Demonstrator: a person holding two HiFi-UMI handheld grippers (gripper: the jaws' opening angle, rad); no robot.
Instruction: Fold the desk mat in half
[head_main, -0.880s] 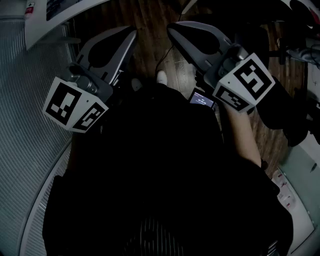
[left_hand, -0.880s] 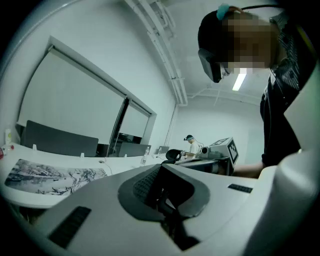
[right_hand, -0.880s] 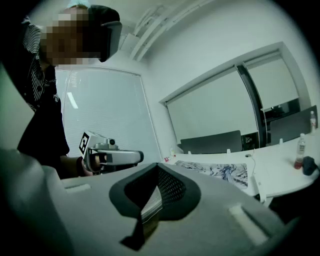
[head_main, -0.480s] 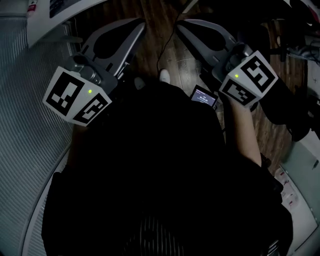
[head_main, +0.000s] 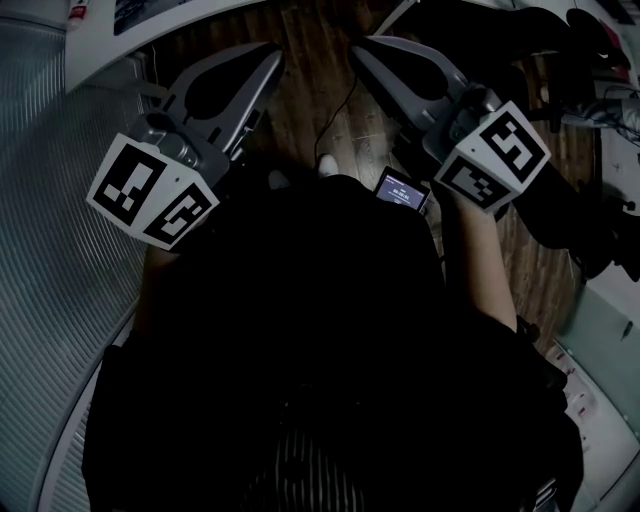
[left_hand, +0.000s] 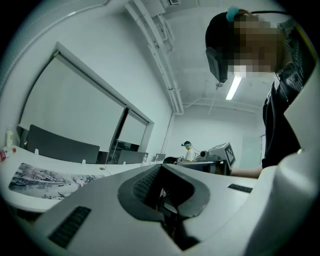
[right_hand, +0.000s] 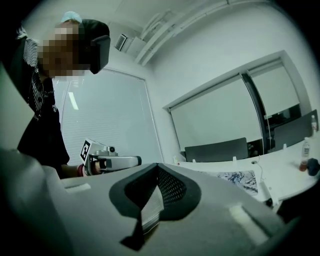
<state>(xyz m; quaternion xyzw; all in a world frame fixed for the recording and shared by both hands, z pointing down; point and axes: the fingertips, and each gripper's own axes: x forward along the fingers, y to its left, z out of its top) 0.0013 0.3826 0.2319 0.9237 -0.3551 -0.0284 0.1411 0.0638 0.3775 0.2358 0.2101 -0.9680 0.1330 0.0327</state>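
The desk mat (left_hand: 47, 180), printed with a grey-white picture, lies flat on a curved white table (left_hand: 115, 169); it also shows in the right gripper view as the mat (right_hand: 239, 179). Both grippers are held close to my dark-clothed torso, well away from the mat. My left gripper (head_main: 272, 52) points forward over the wooden floor, jaws together and empty; in its own view the left gripper (left_hand: 161, 166) has its tips meeting. My right gripper (head_main: 360, 47) stands beside it, likewise shut with nothing held; the right gripper (right_hand: 157, 165) shows its pads closed.
A small lit screen (head_main: 401, 190) hangs at my waist, and a thin cable (head_main: 345, 105) runs over the wooden floor (head_main: 310, 90). A ribbed grey surface (head_main: 60, 260) is at the left. Dark chairs (right_hand: 217, 150) line the table; bottles (right_hand: 306, 147) stand on it. Another person (left_hand: 188, 151) sits far off.
Both grippers have drifted slightly up and to the right in the head view. Their jaws have stayed together and empty.
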